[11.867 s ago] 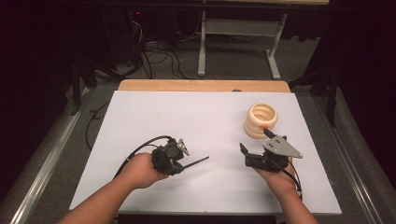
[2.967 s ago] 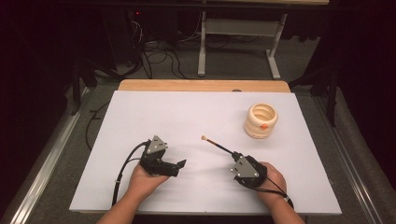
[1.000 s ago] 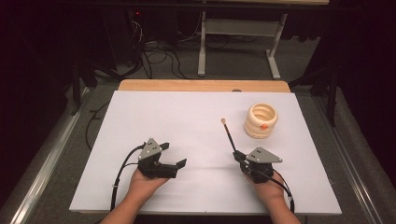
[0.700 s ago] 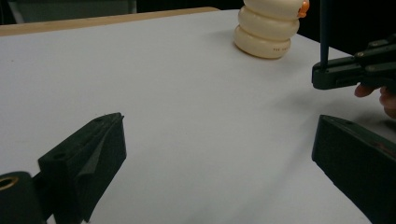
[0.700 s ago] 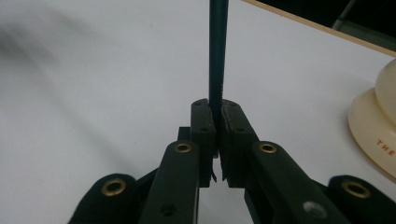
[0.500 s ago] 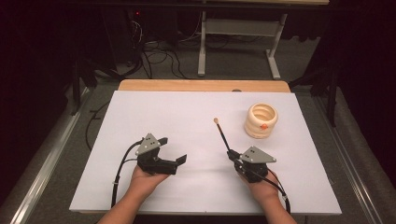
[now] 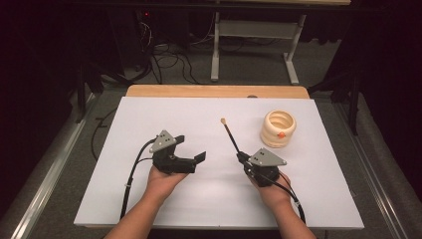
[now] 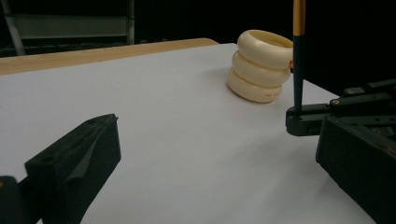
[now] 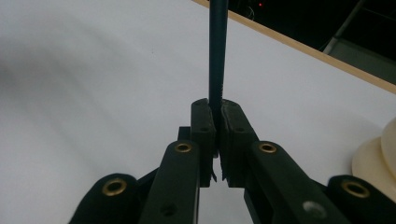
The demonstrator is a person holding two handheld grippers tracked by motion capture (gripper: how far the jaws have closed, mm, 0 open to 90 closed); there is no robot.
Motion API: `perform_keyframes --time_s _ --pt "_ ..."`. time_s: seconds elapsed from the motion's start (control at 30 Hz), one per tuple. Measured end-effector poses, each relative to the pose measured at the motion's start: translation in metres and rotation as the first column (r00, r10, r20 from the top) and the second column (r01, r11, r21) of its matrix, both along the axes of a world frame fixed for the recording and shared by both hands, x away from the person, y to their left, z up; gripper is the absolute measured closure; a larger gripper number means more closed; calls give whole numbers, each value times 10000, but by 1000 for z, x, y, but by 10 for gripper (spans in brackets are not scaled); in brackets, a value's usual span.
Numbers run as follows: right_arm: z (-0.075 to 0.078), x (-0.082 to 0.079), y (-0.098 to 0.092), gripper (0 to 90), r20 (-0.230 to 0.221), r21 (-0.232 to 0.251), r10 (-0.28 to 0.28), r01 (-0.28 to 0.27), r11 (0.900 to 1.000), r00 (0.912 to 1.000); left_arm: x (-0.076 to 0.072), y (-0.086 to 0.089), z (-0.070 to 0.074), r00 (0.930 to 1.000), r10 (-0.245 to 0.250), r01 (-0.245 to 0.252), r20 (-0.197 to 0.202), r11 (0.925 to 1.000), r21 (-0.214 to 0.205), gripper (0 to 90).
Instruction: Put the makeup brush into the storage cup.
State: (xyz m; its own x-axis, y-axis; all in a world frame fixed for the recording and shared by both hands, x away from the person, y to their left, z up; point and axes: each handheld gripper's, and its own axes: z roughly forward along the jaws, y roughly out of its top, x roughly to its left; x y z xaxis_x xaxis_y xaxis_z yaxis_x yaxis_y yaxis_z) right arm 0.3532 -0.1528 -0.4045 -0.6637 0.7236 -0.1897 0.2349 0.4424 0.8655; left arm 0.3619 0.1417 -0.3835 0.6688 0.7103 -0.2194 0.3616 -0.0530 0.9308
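Low in the right half of the high view, my right tongs [image 7: 241, 158] are pinching the dark stick [image 7: 230, 135] at its lower end, pads pressed together on it in the right gripper view. A second ago the stick pointed up toward the cream ring stack [image 7: 278, 128]; now it leans up and left, its pale tip nearer the frame's middle, and the hand sits a little further left. My left tongs [image 7: 190, 148], left of centre, are spread with nothing between them; the jaws have just been opening wider, and the hand has lifted slightly since that frame. The ring stack stays where it was, in the upper right of the white worktop [image 7: 124, 189], well apart from the stick's tip. Between my two hands lies a bare stretch of worktop, and more open white runs up to the wooden strip [image 7: 214, 90] along the far edge. Each hand sits well inside the near edge and the left and right edges.
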Motion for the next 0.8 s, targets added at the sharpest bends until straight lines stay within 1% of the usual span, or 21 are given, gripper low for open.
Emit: perform_keyframes --time_s 0.07,0.1,0.13,0.2,0.23,0.27,0.3,0.37,0.4,0.43,0.57,0.63,0.67,0.8 --pt "0 1 3 878 19 26 39 -39 10000 10000 1 -2 -1 10000 -56 56 -44 10000 -68 5" --pt "0 1 4 878 77 -21 33 -32 10000 10000 0 -4 -2 10000 -78 78 -46 10000 -28 5" --pt "-1 0 5 877 61 72 60 -61 10000 10000 0 -5 -3 9999 -139 139 -38 9999 78 5" --pt "-1 -2 6 878 137 51 99 -100 9999 9999 -3 -8 -5 9996 -282 282 -17 9993 234 5" --pt "-2 -4 6 878 149 107 84 -86 9999 9999 -5 -8 -5 9993 -370 369 57 9990 247 5" --pt "-3 -5 7 878 286 83 191 -194 9998 9994 -7 -9 -6 9989 -457 453 138 9985 291 5" --pt "-4 -8 7 878 302 129 238 -242 9996 9993 -9 -9 -7 9986 -511 505 168 9981 357 5" --pt "-8 -12 10 877 238 8 360 -360 9994 9991 -12 -9 -8 9979 -644 639 99 9973 374 5" --pt "-10 -14 13 877 221 -127 452 -450 9989 9987 -13 -10 -9 9976 -693 689 91 9969 376 5" --pt "-11 -15 14 877 279 -234 588 -581 9980 9979 -14 -10 -9 9974 -709 706 95 9969 335 6" --pt "-11 -18 18 877 325 -245 815 -808 9964 9961 -17 -11 -7 9960 -876 875 162 9961 106 15" --pt "-13 -19 19 877 220 -285 845 -839 9961 9962 -18 -11 -7 9950 -983 982 198 9952 47 24" --pt "-14 -20 20 877 201 -403 902 -894 9952 9957 -18 -12 -7 9945 -1035 1034 191 9946 26 31" --pt "-17 -20 24 877 150 -494 1128 -1120 9925 9935 -17 -12 -7 9938 -1106 1108 127 9937 -150 47"
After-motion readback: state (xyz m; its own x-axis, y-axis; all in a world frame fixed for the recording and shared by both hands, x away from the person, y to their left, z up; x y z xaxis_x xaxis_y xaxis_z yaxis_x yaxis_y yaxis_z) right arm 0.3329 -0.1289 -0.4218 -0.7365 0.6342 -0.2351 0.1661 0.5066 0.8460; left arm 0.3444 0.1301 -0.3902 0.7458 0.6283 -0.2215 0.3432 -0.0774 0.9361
